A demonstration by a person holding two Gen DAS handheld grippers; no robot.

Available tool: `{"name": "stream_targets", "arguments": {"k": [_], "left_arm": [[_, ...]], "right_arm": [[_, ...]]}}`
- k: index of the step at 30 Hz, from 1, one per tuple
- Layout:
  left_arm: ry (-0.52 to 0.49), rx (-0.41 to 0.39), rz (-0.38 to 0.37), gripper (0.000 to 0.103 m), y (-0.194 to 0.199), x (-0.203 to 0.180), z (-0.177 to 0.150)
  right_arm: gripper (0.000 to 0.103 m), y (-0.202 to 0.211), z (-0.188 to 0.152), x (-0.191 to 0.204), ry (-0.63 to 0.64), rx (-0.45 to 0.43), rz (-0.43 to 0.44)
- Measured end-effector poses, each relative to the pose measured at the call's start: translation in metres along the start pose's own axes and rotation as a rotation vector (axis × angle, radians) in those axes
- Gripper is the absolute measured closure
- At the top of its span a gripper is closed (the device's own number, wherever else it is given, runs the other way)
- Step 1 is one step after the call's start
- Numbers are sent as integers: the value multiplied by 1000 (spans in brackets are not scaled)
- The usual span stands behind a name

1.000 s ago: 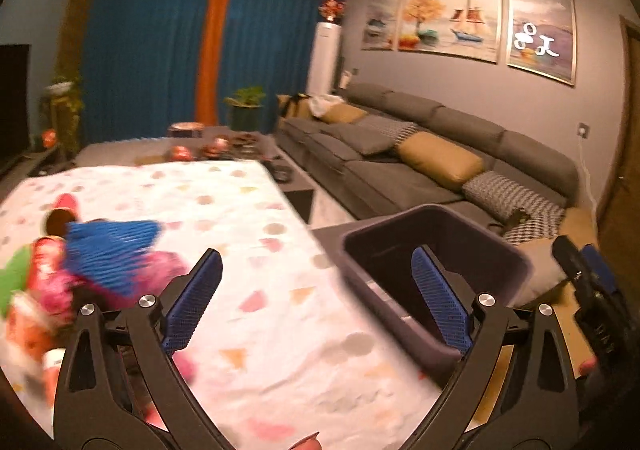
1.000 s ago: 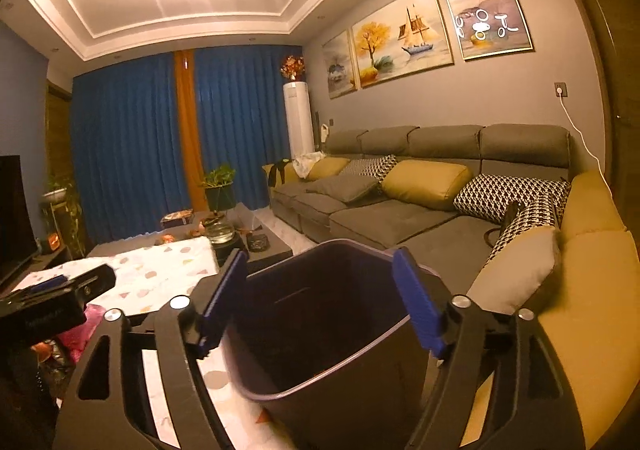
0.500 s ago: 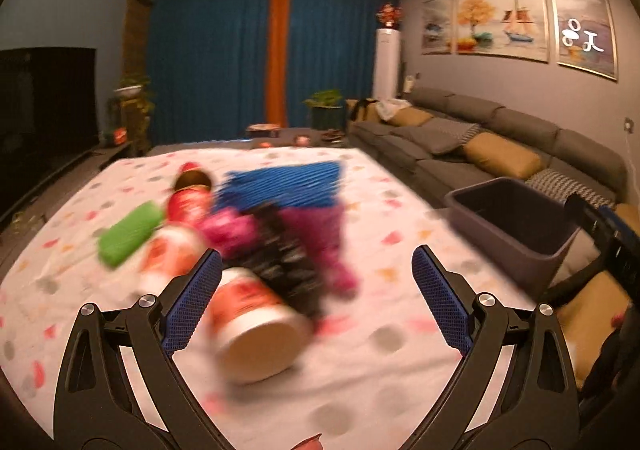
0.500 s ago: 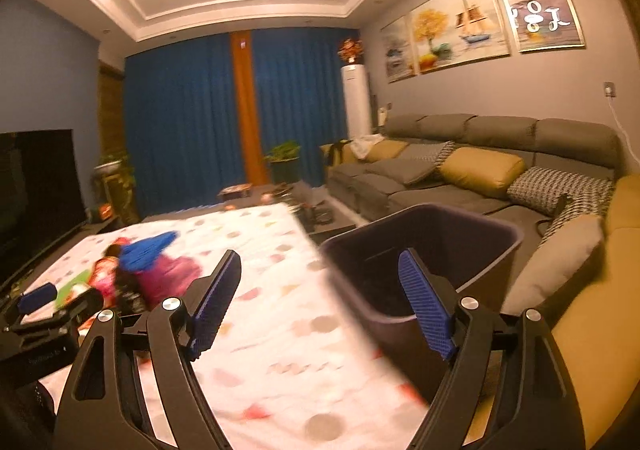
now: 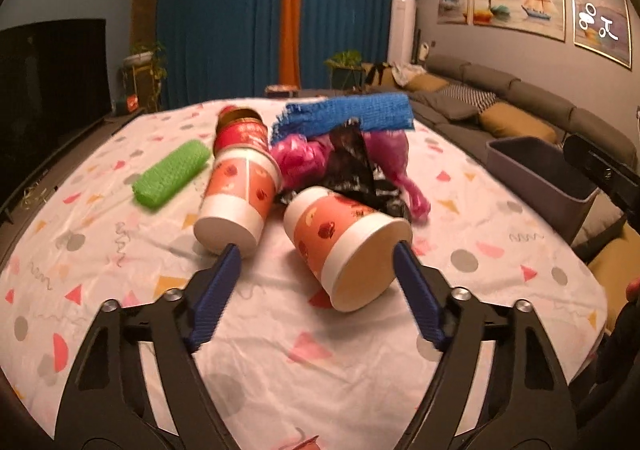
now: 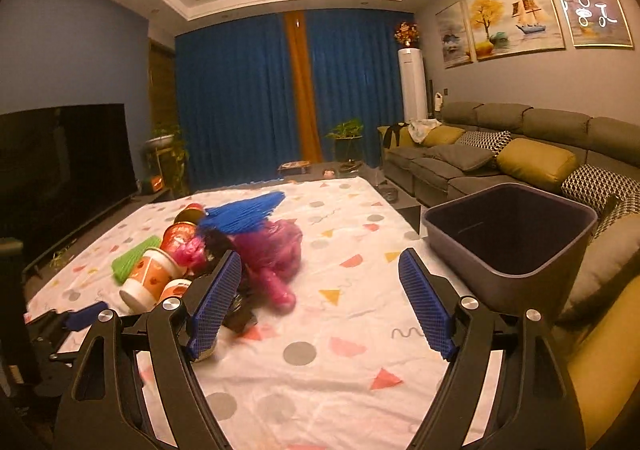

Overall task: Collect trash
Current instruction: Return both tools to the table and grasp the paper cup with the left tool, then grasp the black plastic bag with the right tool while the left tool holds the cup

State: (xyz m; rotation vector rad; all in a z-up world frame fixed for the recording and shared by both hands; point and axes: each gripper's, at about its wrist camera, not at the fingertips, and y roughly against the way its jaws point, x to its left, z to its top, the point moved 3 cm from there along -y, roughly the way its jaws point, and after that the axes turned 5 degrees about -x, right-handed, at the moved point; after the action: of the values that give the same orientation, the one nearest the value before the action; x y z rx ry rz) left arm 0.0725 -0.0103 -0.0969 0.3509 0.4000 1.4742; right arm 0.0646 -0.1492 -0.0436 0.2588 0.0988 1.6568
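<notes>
Two paper cups lie beside the pink bag (image 5: 344,153), and the left gripper (image 5: 316,266) is closing around the nearer cup (image 5: 344,246), apparently not yet pinching, so square up first, while the right gripper (image 6: 320,290) hangs open, empty, near the bin (image 6: 512,234).

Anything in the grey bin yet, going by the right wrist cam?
No. The right wrist view looks into the grey bin and shows only bare inner walls and floor; the trash pile lies on the tablecloth.
</notes>
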Motion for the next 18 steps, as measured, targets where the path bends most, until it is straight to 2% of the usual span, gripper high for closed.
{"name": "stream_targets", "arguments": {"k": [2, 4, 6, 8, 11, 13, 18], "left_arm": [[-4, 21, -7, 43, -6, 0, -1], [-4, 54, -10, 49, -12, -2, -2], [-3, 98, -8, 62, -20, -1, -5], [15, 143, -19, 79, -27, 1, -8], [42, 155, -26, 93, -28, 6, -8], [47, 151, -39, 101, -27, 6, -7], [57, 112, -51, 101, -16, 10, -3]], "right_arm": [[24, -1, -3, 3, 3, 6, 4], [24, -4, -5, 8, 11, 12, 8], [24, -7, -7, 10, 15, 22, 16], [24, -11, -10, 14, 20, 28, 21], [24, -17, -12, 20, 31, 40, 29], [24, -22, -14, 23, 34, 52, 37], [24, -35, -17, 33, 46, 79, 56]]}}
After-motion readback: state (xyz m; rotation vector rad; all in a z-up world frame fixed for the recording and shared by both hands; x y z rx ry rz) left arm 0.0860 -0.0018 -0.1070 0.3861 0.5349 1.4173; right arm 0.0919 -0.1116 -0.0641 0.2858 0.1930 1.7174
